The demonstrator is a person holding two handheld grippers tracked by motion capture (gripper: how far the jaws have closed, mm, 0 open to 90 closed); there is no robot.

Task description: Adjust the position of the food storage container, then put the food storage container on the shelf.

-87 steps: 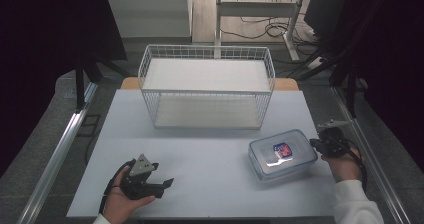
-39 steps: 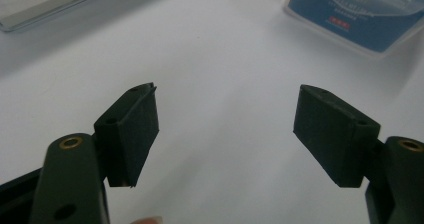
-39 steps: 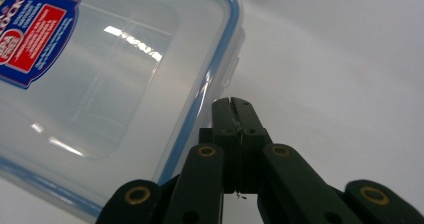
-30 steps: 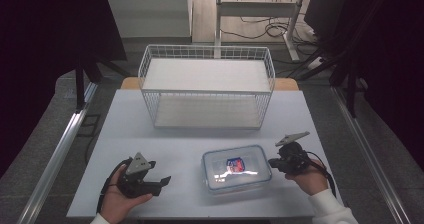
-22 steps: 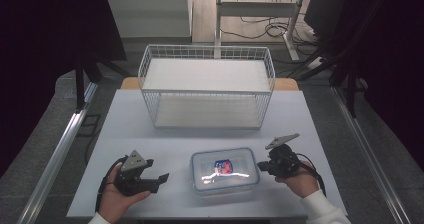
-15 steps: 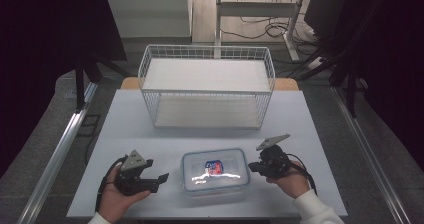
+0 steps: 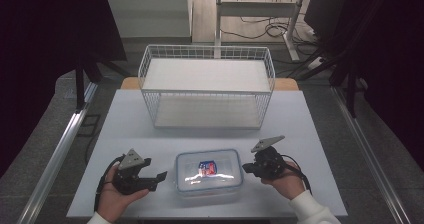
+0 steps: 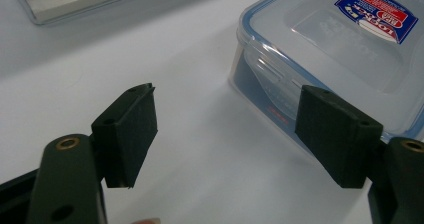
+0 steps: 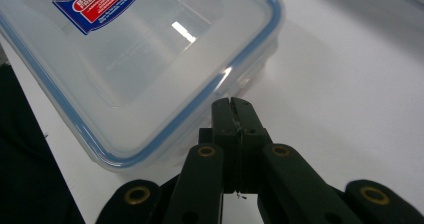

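While the clear rectangular plastic container with blue-sealed lid (image 7: 209, 172) sits near the white table's (image 7: 310, 129) front edge, right gripper (image 7: 248, 168) closed, seemingly touching its end, left gripper (image 7: 161, 177) agape, empty: risk, overshooting sideways.

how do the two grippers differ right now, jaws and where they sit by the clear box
The left black two-jaw gripper has its jaws wide apart with nothing between them; the right black two-jaw gripper has its jaws pressed together. The left sits off the left end of the clear plastic box with the blue-rimmed lid, near a side latch; the right's closed tip is at the box's right end. Both point toward the box, low over the white table.
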